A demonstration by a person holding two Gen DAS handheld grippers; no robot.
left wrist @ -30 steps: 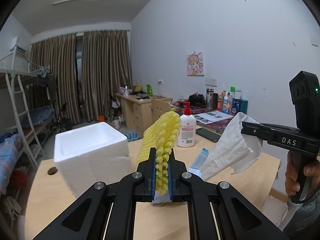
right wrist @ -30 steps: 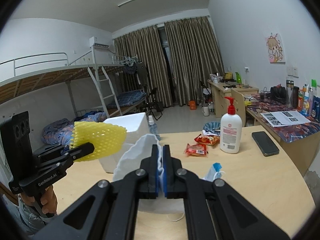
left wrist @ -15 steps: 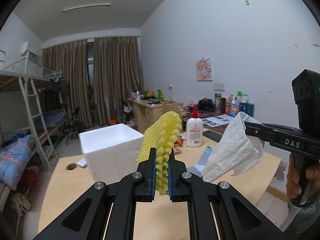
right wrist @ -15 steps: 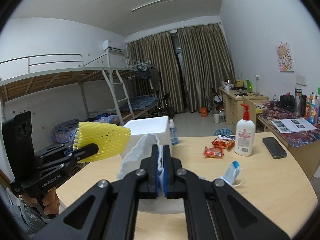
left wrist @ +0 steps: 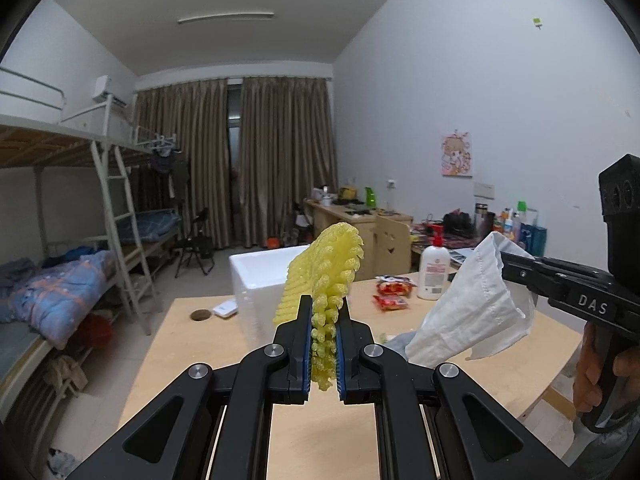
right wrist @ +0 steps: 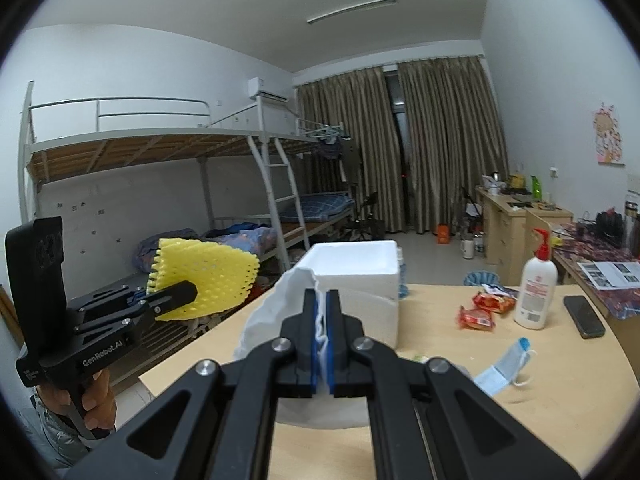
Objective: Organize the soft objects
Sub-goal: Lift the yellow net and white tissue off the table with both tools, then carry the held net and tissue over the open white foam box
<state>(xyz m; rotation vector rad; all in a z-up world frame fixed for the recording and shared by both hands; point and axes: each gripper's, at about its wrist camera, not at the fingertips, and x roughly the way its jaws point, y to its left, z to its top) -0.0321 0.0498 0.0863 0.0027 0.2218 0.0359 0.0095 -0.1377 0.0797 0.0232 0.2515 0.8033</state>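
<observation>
My left gripper is shut on a yellow foam fruit net, held upright above the wooden table; from the right wrist view that net sticks out of the left gripper at the left. A white tissue is pinched in my right gripper, which is shut on it; in the left wrist view this tissue hangs from the right gripper. A white foam box stands open-topped on the table behind both.
On the table lie a blue face mask, red snack packets, a lotion pump bottle and a phone. Bunk beds stand to the left, desks along the right wall.
Both grippers have drawn back and turned left with their loads still held. The foam box and table items now look smaller and farther right in both views.
</observation>
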